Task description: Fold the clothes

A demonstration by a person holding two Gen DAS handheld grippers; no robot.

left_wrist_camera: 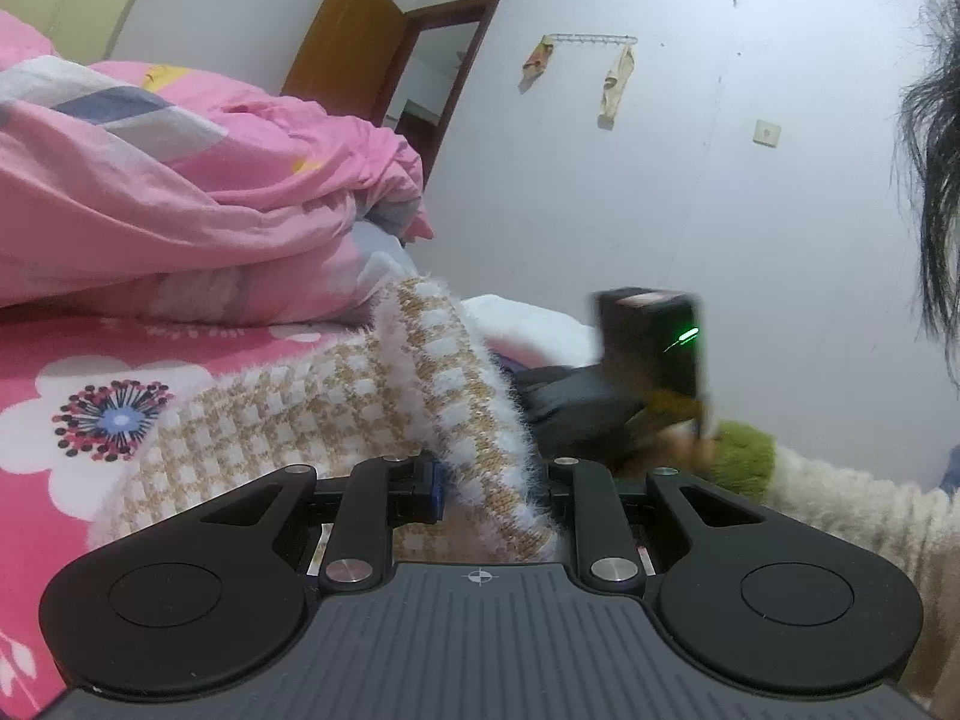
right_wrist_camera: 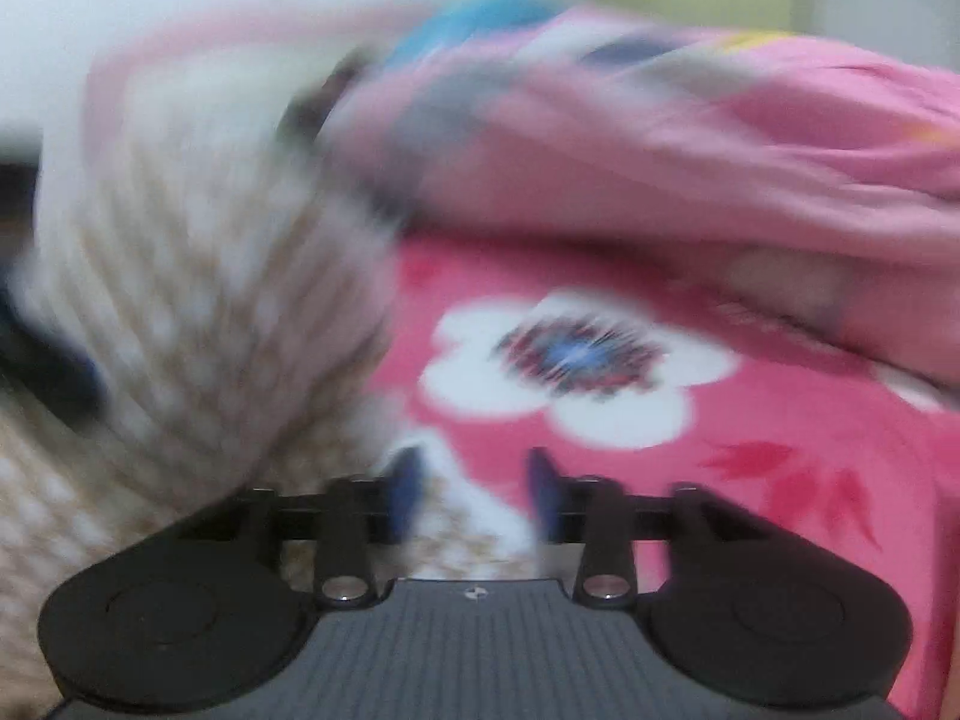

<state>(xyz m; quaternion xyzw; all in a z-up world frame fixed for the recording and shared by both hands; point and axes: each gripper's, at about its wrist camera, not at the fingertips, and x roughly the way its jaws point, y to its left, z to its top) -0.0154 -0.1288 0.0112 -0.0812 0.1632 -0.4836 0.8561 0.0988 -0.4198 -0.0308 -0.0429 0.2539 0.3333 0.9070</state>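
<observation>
A fuzzy white-and-tan checked sweater [left_wrist_camera: 336, 408] lies on the pink flowered bedsheet [left_wrist_camera: 54, 372]. One fold of it rises up between the jaws of my left gripper [left_wrist_camera: 495, 486], which is shut on that fold. The right wrist view is blurred: the sweater [right_wrist_camera: 198, 312] bulges at the left, and my right gripper [right_wrist_camera: 474, 480] stands open just above its edge with nothing pinched. The left wrist view also shows the right tool's black body [left_wrist_camera: 651, 342], blurred, held by a hand with a green cuff [left_wrist_camera: 741, 456].
A heaped pink quilt [left_wrist_camera: 180, 192] [right_wrist_camera: 690, 144] lies behind the sweater. A dark garment [left_wrist_camera: 564, 402] sits beyond the raised fold. The flowered sheet [right_wrist_camera: 780, 450] spreads to the right. A white wall and a brown door [left_wrist_camera: 360, 42] stand behind the bed; the person's hair [left_wrist_camera: 936, 150] hangs at the right.
</observation>
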